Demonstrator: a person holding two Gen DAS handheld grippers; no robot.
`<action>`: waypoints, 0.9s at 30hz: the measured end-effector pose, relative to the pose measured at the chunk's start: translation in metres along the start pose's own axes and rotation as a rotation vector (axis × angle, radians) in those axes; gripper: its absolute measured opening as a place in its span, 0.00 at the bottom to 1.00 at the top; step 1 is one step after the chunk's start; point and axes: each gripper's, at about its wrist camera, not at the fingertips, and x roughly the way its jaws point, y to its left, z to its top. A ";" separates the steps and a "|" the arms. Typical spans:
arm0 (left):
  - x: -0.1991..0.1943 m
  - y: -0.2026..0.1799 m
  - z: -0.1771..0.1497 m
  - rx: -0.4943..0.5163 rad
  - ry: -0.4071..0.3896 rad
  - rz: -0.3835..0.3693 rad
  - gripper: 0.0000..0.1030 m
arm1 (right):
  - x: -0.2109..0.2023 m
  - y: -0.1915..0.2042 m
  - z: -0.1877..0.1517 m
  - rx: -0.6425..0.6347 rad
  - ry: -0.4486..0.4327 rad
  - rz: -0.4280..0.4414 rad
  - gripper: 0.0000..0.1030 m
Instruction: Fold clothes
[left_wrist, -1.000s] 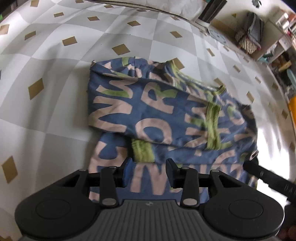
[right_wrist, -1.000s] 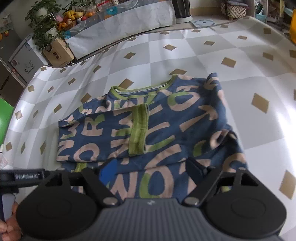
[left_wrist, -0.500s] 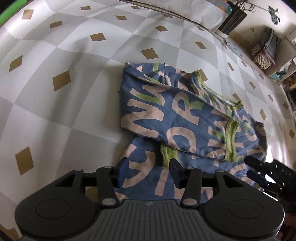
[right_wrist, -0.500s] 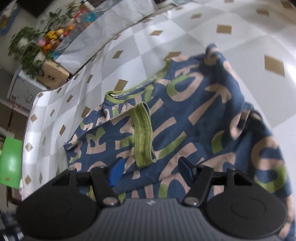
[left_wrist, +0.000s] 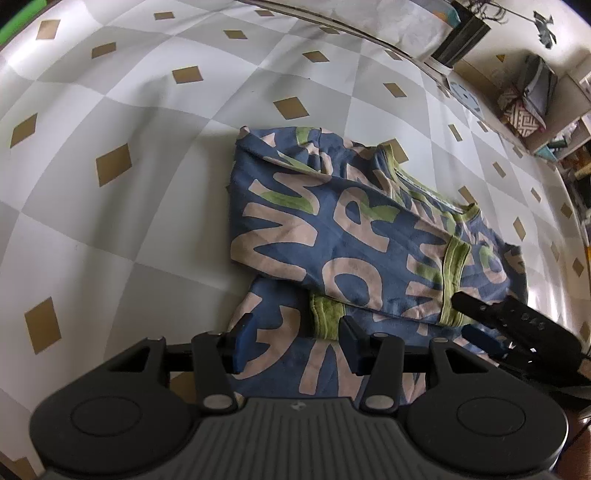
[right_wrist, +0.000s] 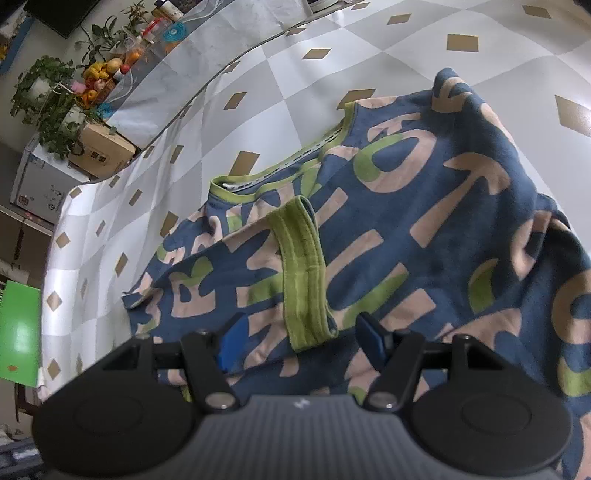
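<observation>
Your grippers' bodies hide the sweatshirt's near hem in both views. Neckline tape lettering too small to read; big print letters cut by folds. One sweatshirt, both sleeves folded in, two green cuffs, on the checked tablecloth. Left gripper and right gripper partly open over the cloth, gripping nothing: left just widened, right just narrowed.

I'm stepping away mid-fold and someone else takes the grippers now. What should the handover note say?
Left claw: open, holding nothing, over the near hem of the blue lettered sweatshirt.
Right claw: open, holding nothing, just closed a little, its pads either side of a green sleeve cuff.
The sweatshirt lies on the checked tablecloth.
Done: both sleeves folded in across the body.
Left: fold the body up from the hem, then tidy.
</observation>
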 end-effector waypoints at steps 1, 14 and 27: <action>0.000 0.001 0.000 -0.006 -0.001 0.000 0.46 | 0.003 0.000 0.000 0.005 0.001 0.000 0.60; 0.002 0.011 0.004 -0.047 -0.002 0.022 0.46 | 0.014 0.026 -0.012 -0.170 -0.055 -0.054 0.16; 0.007 0.017 0.007 -0.064 0.002 0.061 0.46 | -0.056 0.044 -0.010 -0.327 -0.227 -0.069 0.11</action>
